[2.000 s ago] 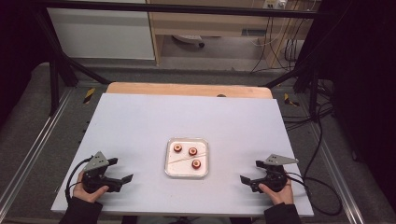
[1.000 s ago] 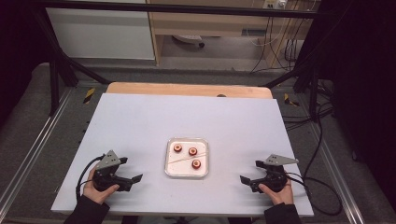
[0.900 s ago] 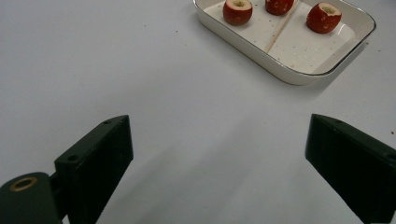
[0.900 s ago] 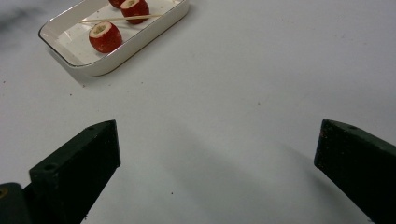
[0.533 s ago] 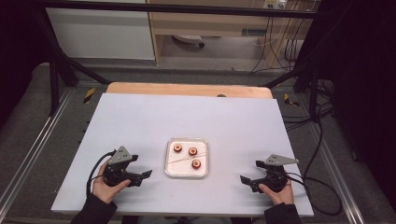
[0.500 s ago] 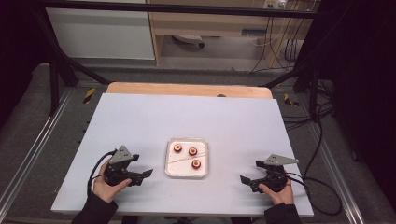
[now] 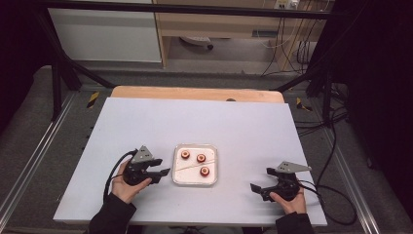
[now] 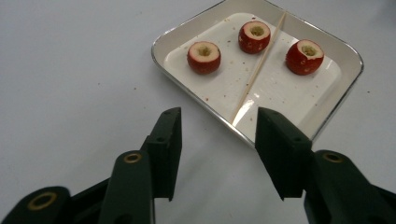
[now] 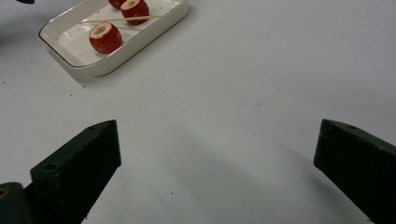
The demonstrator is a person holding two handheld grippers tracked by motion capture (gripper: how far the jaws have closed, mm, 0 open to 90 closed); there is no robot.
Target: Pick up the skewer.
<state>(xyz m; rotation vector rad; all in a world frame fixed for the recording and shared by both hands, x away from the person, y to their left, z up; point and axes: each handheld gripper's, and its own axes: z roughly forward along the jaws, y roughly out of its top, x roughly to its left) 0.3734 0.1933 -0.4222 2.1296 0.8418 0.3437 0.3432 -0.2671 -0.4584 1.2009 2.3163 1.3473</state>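
- Progress: three cored red fruits [image 7: 197, 162] and a thin wooden skewer [image 8: 258, 67] lie untouched in the shallow white rectangular tray [image 7: 212, 179], near-centre; nothing is speared yet.
- Left gripper [image 7: 162, 168]: just left of the tray, its jaws have just been closing, still apart, nothing between.
- Right gripper [image 7: 255, 187]: well right, jaws wide apart, empty.
- Setting: pale grey tabletop [image 7: 195, 122]; a wooden strip [image 7: 195, 93] along the far edge; black frame, cables [image 7: 336, 146] beyond.

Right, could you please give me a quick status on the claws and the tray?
Left claw at tray edge, closing, nothing between. Right claw open, well clear. Three fruits and skewer in tray. Nothing in the way.
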